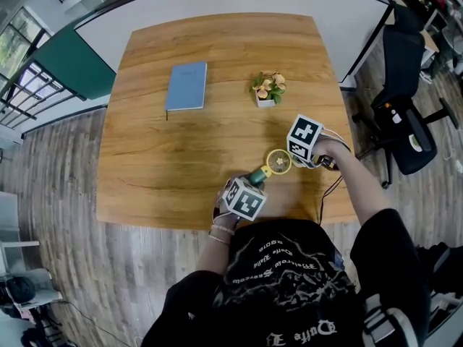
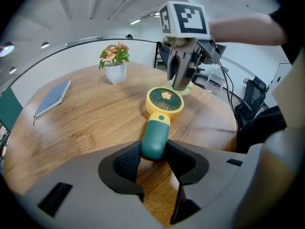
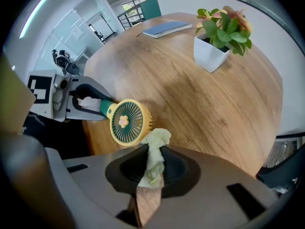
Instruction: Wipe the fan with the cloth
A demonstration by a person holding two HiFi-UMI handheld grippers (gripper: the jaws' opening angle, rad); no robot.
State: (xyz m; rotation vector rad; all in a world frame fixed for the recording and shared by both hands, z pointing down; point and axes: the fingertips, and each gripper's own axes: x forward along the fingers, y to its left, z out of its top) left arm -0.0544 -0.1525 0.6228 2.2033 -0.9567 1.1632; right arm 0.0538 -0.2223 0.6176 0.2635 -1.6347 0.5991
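I'm in the wiping step; my left gripper (image 2: pixel 153 155) is clamped on the green handle of the fan (image 2: pixel 164 100), whose yellow head lies low over the table (image 2: pixel 86 123), resting or not I cannot tell; my right gripper (image 3: pixel 153 165) is pinched shut on the cloth (image 3: pixel 155 149), its bunched tip at the head's rim, seemingly touching; next, I judge, the cloth must sweep across the grille under light pressure while the left grip steadies the handle.
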